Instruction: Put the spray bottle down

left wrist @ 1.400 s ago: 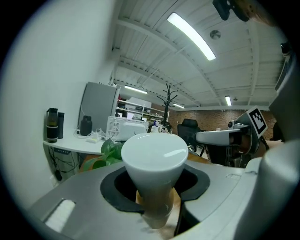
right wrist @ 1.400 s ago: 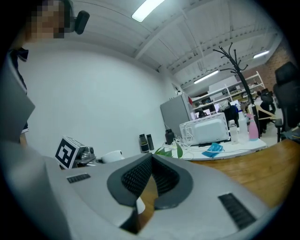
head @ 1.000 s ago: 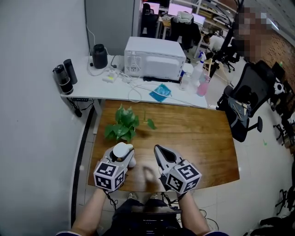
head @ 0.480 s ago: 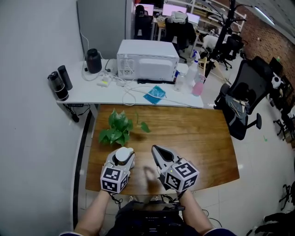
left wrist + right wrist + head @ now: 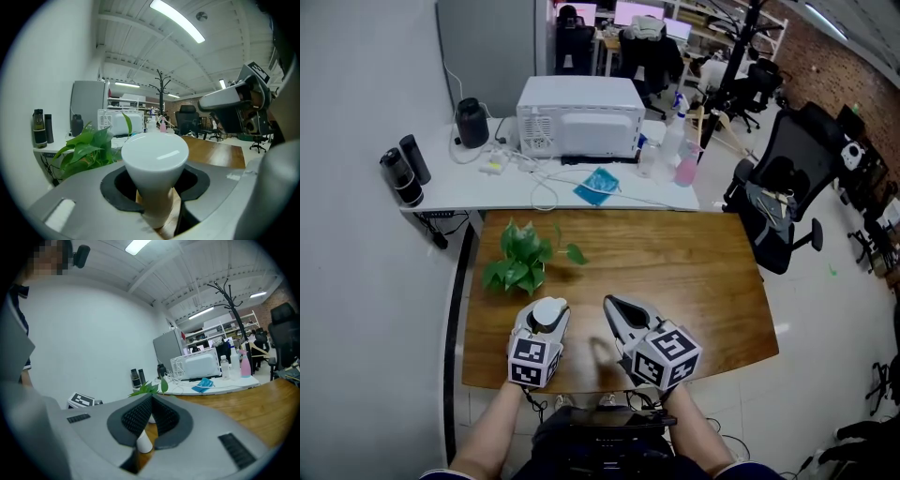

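The spray bottle (image 5: pixel 549 312) shows a round white top and a tan body below it. It stands upright between the jaws of my left gripper (image 5: pixel 546 317), which is shut on it over the near left part of the wooden table (image 5: pixel 684 272). In the left gripper view the white top (image 5: pixel 154 157) fills the gap of the left gripper (image 5: pixel 157 197). My right gripper (image 5: pixel 611 305) hovers just right of it, shut and holding nothing; its pads meet in the right gripper view (image 5: pixel 151 403).
A leafy green plant (image 5: pixel 517 262) stands on the table just beyond the left gripper. Behind it a white desk carries a microwave (image 5: pixel 579 117), a pink bottle (image 5: pixel 686 164), cables and black flasks (image 5: pixel 403 169). A black office chair (image 5: pixel 778 202) stands to the right.
My left gripper has sunk a little and rolled, still holding the bottle. The right gripper has drifted slightly beside it and stays shut.
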The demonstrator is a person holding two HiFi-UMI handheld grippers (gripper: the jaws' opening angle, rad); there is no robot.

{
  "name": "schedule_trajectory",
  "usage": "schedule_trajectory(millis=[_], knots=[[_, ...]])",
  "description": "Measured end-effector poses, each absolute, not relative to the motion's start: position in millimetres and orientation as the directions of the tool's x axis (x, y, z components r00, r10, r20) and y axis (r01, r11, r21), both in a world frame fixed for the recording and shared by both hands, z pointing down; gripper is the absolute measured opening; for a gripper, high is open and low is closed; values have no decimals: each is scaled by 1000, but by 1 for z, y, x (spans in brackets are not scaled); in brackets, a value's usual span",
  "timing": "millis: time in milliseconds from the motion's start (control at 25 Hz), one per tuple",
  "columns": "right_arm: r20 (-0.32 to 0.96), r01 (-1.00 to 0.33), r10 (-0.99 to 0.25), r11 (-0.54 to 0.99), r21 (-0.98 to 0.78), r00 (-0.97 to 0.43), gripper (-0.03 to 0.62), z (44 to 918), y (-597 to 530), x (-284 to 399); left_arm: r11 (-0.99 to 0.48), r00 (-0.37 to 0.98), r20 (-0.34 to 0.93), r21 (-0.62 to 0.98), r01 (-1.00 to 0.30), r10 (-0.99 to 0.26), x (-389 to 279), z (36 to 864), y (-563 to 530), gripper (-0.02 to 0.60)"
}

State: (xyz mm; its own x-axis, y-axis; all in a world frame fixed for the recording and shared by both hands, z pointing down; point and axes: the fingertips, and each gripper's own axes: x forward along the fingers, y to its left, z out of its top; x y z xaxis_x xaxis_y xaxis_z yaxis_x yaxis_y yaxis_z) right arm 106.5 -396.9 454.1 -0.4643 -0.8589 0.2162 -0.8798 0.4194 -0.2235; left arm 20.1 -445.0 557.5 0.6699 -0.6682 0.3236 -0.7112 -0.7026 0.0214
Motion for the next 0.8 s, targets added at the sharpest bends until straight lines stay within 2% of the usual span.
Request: schedule_trajectory(millis=[800], knots=[[199, -873, -858, 426, -237, -473, 2, 454, -389, 112, -660, 624, 312, -14, -751, -717, 18, 564, -452, 207]])
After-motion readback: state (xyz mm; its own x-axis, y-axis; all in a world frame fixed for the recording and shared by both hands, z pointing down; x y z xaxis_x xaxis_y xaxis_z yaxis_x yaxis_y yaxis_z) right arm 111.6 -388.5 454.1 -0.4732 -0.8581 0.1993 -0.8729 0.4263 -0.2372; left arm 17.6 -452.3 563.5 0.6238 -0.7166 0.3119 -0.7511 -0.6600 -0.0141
